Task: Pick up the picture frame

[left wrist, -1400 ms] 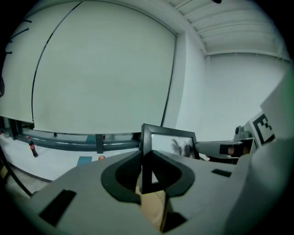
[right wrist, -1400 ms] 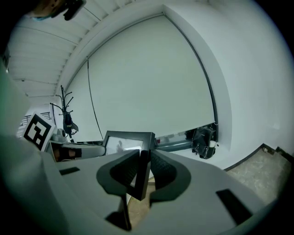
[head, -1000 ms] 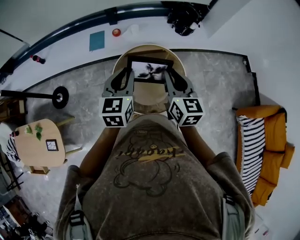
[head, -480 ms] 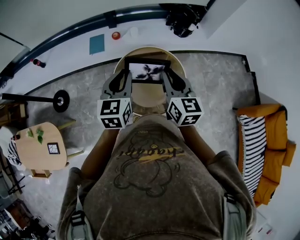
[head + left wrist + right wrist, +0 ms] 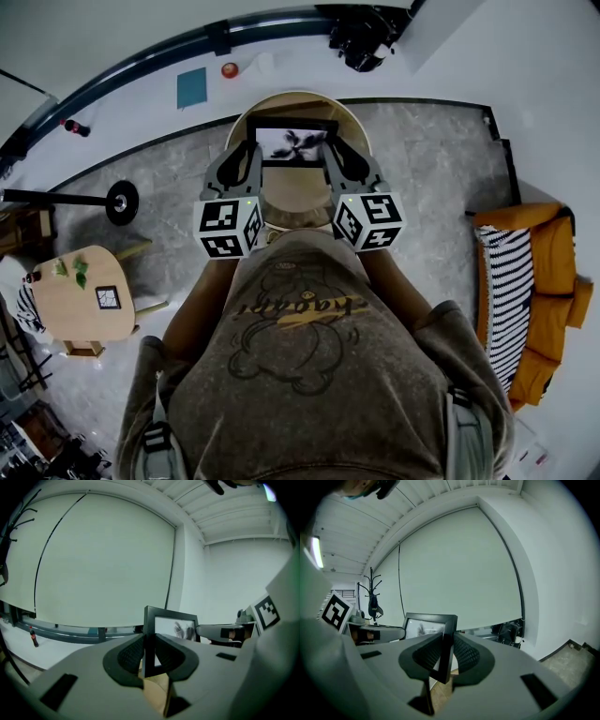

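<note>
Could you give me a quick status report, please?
Left gripper shut on picture frame, left edge. Right gripper shut on right edge. Frame upright over round table. Nothing blocking.

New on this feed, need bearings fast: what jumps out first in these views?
The black picture frame is held upright, pinched by its two side edges: the left gripper clamps one, the right gripper the other. It is over a round wooden table directly ahead of the person, with an orange sofa off at the right.
</note>
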`<state>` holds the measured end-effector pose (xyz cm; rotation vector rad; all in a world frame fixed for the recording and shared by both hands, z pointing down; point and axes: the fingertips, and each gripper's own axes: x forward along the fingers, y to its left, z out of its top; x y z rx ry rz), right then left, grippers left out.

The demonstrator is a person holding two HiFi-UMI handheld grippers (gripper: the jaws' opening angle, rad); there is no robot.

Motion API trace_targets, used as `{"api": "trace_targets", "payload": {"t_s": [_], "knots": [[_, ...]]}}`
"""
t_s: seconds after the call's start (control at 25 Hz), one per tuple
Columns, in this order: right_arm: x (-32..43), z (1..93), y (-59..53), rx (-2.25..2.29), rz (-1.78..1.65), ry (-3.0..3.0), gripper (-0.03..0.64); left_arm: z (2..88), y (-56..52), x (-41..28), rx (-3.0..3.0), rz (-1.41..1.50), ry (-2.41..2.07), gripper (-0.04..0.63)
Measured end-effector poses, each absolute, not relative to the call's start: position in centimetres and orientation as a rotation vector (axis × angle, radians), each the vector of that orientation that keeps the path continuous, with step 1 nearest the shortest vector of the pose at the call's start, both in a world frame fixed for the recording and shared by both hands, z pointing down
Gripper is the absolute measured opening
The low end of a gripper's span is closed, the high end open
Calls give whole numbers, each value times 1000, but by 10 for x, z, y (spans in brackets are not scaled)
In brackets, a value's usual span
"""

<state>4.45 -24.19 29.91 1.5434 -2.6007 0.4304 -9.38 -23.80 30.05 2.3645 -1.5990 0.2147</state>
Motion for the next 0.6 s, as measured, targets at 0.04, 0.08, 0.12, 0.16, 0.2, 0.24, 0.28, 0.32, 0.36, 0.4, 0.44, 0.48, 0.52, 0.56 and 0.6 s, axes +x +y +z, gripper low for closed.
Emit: {"api": "trace_targets", "payload": {"t_s": [0.04, 0.08, 0.12, 0.16, 0.2, 0.24, 0.28, 0.32, 0.36, 0.4, 0.44, 0.48, 0.52, 0.56, 0.6], "knots": [[45, 299, -241, 1543, 433, -2599, 86, 301, -238, -94, 2364, 217, -1597, 84], [45, 300, -241, 1543, 436, -2598, 86, 302, -238, -94, 2363, 219, -1595, 84], [45, 300, -240, 1544, 439, -2595, 86, 302, -237, -93, 2362, 222, -1592, 84], [46, 301, -240, 1544, 442, -2593, 86, 303, -237, -92, 2361, 225, -1590, 84], [47, 302, -239, 1546, 445, -2591, 86, 304, -237, -91, 2361, 228, -1588, 84], [48, 303, -238, 1549, 448, -2589, 86, 304, -236, -90, 2363, 231, -1586, 84], [49, 304, -238, 1553, 451, -2586, 86, 305, -236, -89, 2367, 234, -1582, 84], [50, 304, -238, 1557, 453, -2583, 86, 305, -236, -89, 2370, 236, -1577, 84], [50, 304, -239, 1562, 456, -2580, 86, 305, -236, -88, 2373, 238, -1572, 84], [51, 305, -239, 1566, 457, -2577, 86, 306, -235, -87, 2375, 240, -1567, 84], [51, 305, -239, 1569, 458, -2576, 86, 306, -235, -87, 2376, 241, -1564, 84], [52, 305, -239, 1570, 458, -2575, 86, 307, -235, -87, 2376, 241, -1561, 84], [52, 305, -239, 1570, 457, -2576, 86, 307, -235, -87, 2376, 242, -1559, 84], [52, 305, -239, 1569, 457, -2576, 86, 308, -236, -87, 2375, 242, -1557, 84], [52, 306, -240, 1567, 457, -2576, 86, 309, -236, -87, 2374, 242, -1555, 84]]}}
